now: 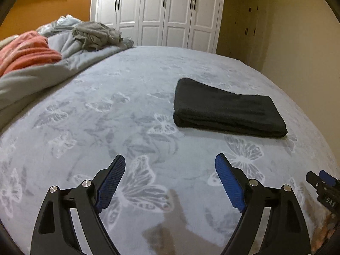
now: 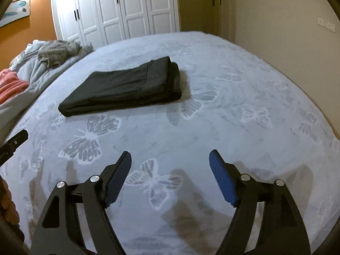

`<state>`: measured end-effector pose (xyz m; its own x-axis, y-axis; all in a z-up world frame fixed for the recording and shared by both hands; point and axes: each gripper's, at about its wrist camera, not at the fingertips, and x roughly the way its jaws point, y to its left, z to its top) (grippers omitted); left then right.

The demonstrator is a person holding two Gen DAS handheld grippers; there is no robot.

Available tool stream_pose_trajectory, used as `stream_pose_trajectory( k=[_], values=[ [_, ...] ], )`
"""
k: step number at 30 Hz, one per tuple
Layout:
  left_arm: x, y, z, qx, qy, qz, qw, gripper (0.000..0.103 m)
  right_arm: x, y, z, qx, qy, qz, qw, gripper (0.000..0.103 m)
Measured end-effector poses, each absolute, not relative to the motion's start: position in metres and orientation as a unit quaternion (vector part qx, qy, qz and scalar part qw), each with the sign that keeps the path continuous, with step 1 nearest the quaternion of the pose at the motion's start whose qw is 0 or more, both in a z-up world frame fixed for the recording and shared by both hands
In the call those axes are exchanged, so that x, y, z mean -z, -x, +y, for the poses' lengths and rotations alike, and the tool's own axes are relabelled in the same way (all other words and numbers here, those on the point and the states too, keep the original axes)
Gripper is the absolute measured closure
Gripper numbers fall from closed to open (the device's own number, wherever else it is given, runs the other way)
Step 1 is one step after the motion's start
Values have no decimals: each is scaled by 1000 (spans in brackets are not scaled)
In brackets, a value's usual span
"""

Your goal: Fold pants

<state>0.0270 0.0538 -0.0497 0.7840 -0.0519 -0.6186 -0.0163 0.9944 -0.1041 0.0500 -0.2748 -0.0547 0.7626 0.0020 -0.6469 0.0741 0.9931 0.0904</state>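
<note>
The pants (image 1: pixel 228 111) lay folded in a dark, thick stack on the bed (image 1: pixel 131 97), at about one o'clock from my left gripper (image 1: pixel 170 182) and eleven o'clock from my right gripper (image 2: pixel 169 177). Both grippers stood wide with nothing between the pads, well apart from the stack. I judged the cloth soft, limp and light, likely to slump if pinched by one layer; the rounded fold edge nearest me looked the best hold. The butterfly-print cover was plush and grippy. Rumpled bedding (image 1: pixel 63 48) sat at ten o'clock, white wardrobes (image 1: pixel 157 10) beyond.
</note>
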Motion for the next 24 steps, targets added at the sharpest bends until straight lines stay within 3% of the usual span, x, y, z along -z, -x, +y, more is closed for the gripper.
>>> stream_pose_trajectory(
  k=[11, 24],
  values=[
    [68, -23, 35, 9, -5, 310, 951, 19, 75, -59, -288, 38, -67, 346, 935, 27],
    [83, -36, 53, -11, 39, 347, 937, 19, 78, -58, -273, 53, -22, 346, 937, 20]
  ],
)
